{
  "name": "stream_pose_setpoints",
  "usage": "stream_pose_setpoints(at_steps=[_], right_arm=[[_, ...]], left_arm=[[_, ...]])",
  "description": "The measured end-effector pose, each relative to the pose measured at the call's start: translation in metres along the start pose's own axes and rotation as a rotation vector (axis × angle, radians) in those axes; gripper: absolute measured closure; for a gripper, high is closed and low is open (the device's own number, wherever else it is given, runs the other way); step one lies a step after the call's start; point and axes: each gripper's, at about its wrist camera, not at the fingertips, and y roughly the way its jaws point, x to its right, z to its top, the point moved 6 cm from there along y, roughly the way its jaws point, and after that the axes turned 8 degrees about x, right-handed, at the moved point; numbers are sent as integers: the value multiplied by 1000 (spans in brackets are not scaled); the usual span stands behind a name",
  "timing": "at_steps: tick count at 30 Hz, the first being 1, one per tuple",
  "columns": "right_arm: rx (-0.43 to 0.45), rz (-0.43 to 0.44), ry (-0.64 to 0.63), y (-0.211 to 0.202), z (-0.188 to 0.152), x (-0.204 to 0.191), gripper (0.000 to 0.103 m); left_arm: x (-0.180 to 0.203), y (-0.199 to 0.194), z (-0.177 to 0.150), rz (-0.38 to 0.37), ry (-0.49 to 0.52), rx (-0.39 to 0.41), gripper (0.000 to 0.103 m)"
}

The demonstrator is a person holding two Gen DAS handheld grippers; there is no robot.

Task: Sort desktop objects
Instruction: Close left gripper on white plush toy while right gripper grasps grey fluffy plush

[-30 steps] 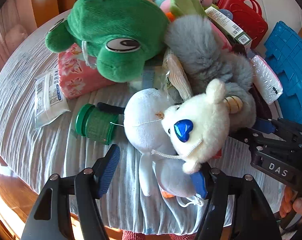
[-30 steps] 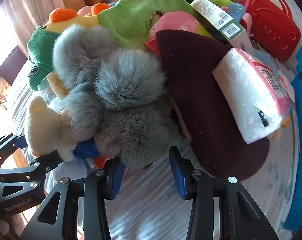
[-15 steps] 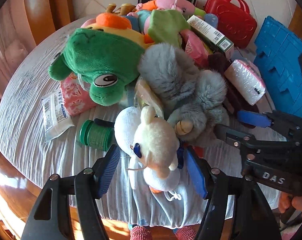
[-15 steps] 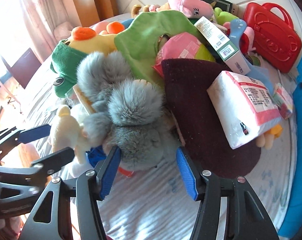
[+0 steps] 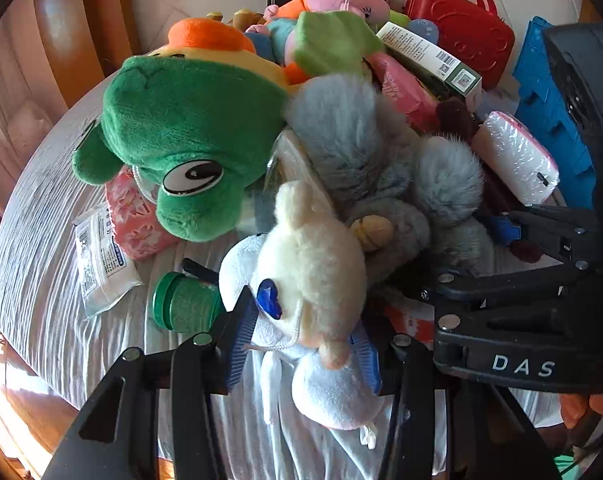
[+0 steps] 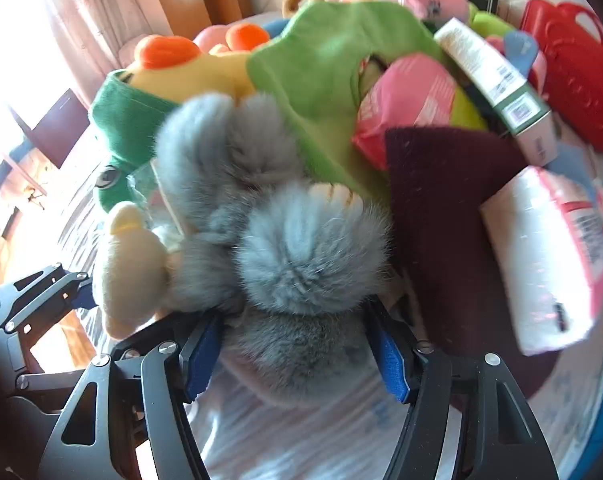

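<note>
Grey-striped cloth covers the counter [image 5: 41, 264], piled with toys and packs. Green frog plush [image 5: 189, 136] is the biggest item, far left of the pile, lying on a pink floral pack [image 5: 135, 220]. Grey fluffy plush [image 6: 297, 252] sits centre; in the right wrist view its lower body lies between the blue pads of the right claw [image 6: 297, 354], both pads against the fur, so that claw looks clenched on it. Maroon felt piece [image 6: 453, 216] lies right of the grey plush, with a white wrapped pack [image 6: 549, 264] resting on its right edge. Red plastic case [image 5: 461, 36] far right, blue crate [image 5: 549, 128] at the right edge. Cream and white plush [image 5: 313, 272] lies near, touching the grey plush; left claw [image 5: 303, 344] is clenched on it, pads pressed into both sides below its head. Green thread spool [image 5: 185, 304] lies just left of the left claw, beside a white sachet [image 5: 101, 256].
</note>
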Motion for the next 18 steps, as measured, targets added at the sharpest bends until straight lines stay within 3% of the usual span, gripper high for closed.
stream_pose_setpoints(at_steps=[1, 2, 3, 6, 18], right_arm=[[-10, 9, 16, 5, 1, 2, 38], [-17, 6, 26, 10, 1, 4, 48], [-27, -1, 30, 15, 1, 6, 52], [-4, -22, 19, 7, 3, 6, 59], [214, -74, -13, -99, 28, 20, 62]], left_arm=[[1, 1, 1, -6, 6, 7, 59], [4, 1, 2, -5, 16, 12, 60], [5, -1, 2, -2, 21, 17, 63], [8, -10, 5, -30, 0, 30, 68], [17, -88, 49, -25, -12, 212, 70]])
